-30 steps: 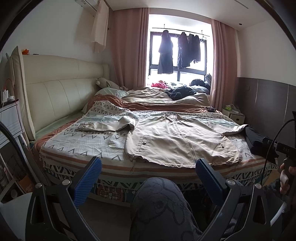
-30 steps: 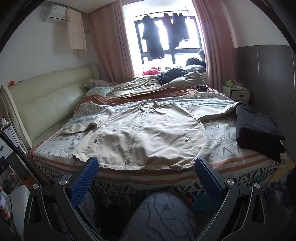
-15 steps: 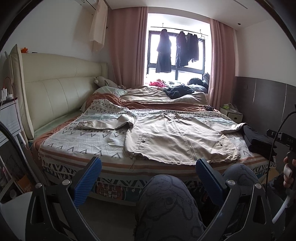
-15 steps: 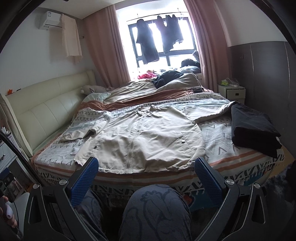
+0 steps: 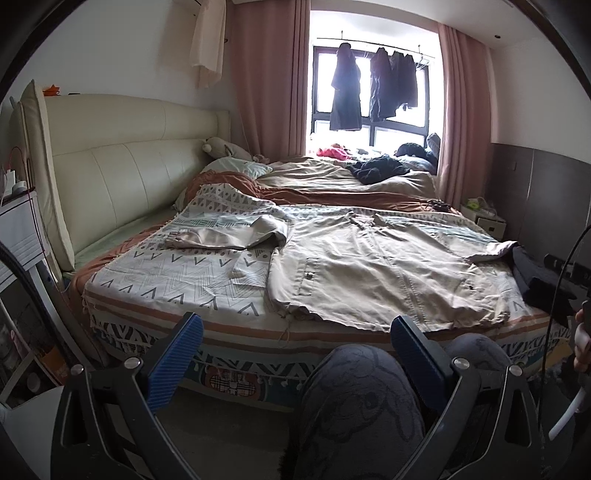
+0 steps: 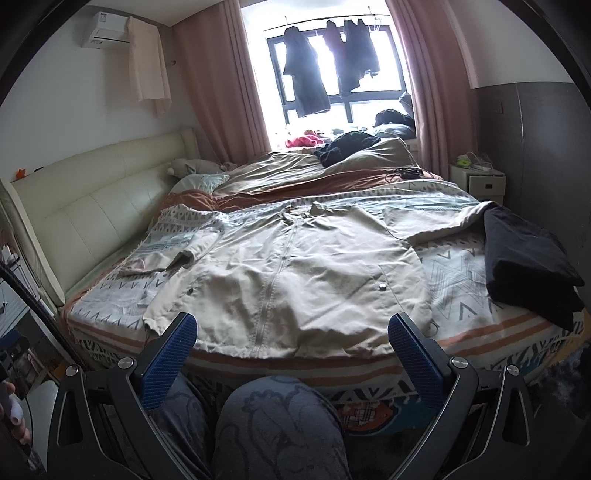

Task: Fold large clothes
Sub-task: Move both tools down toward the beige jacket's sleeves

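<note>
Beige jacket (image 6: 291, 280) is lying spread flat, front up, zip closed, across the near half of the bed (image 6: 461, 332) w/ its hem at the bed's front edge. Its one sleeve (image 5: 225, 236) is lying bent back on the patterned blanket (image 5: 159, 280) toward the cream headboard (image 5: 122, 173); the other sleeve (image 6: 436, 221) is stretching out toward a folded black garment (image 6: 528, 262) that's sitting at the bed's right corner, sleeve end touching it.

Left gripper (image 5: 295, 354) is hanging in front of the bed, off the mattress, blue pads (image 5: 177, 354) spread wide apart, nothing btwn them. Right gripper (image 6: 291, 350) is doing likewise: jaws gaping wide, gripping nothing, its pads (image 6: 413, 350) framing the jacket hem from just below the bed edge. Neither is touching the fabric.

Person's knee in grey printed trousers (image 6: 273, 424) is showing btwn the fingers in both views, close to the bed side.

Farther back, a tan duvet (image 6: 303, 166) w/ a dark clothes heap (image 6: 347, 146) is lying near the window (image 6: 332, 70), where dark garments (image 6: 303, 74) are hanging on a rail btwn pink curtains (image 6: 218, 81). White nightstand (image 6: 480, 181) is standing at the far right; AC unit (image 6: 107, 35) is on the wall, upper left.
</note>
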The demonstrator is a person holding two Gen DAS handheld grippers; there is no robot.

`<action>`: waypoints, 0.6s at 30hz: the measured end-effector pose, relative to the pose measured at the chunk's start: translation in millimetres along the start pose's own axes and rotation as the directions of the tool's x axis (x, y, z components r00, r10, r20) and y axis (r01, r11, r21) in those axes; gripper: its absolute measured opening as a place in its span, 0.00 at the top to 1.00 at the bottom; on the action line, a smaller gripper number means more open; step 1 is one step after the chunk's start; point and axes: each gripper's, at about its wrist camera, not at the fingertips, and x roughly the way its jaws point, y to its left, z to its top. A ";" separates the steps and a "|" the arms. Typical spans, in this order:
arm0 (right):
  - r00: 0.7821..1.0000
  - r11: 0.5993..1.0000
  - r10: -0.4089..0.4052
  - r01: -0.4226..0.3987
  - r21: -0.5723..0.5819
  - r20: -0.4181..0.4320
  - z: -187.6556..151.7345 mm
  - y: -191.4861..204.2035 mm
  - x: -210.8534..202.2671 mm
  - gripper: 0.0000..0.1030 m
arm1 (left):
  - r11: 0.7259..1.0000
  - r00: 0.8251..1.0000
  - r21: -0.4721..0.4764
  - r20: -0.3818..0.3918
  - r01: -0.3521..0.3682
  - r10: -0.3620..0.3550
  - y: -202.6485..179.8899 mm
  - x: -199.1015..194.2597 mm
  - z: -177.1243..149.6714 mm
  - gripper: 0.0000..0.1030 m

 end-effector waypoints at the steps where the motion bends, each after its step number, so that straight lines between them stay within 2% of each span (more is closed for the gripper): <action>1: 1.000 1.000 0.006 -0.006 0.004 -0.001 2.8 0.2 7.1 0.00 | 1.000 1.000 -0.005 -0.009 -0.001 0.001 2.1 5.7 0.5 0.00; 10: 0.997 0.998 0.058 -0.058 0.014 -0.044 33.5 13.5 85.0 0.00 | 0.997 0.997 -0.064 -0.067 -0.040 0.036 27.0 59.7 7.4 0.00; 18: 0.992 0.994 0.103 -0.101 0.039 -0.068 65.8 23.3 156.8 0.00 | 0.990 0.992 -0.120 -0.108 -0.074 0.061 55.7 113.6 27.9 0.00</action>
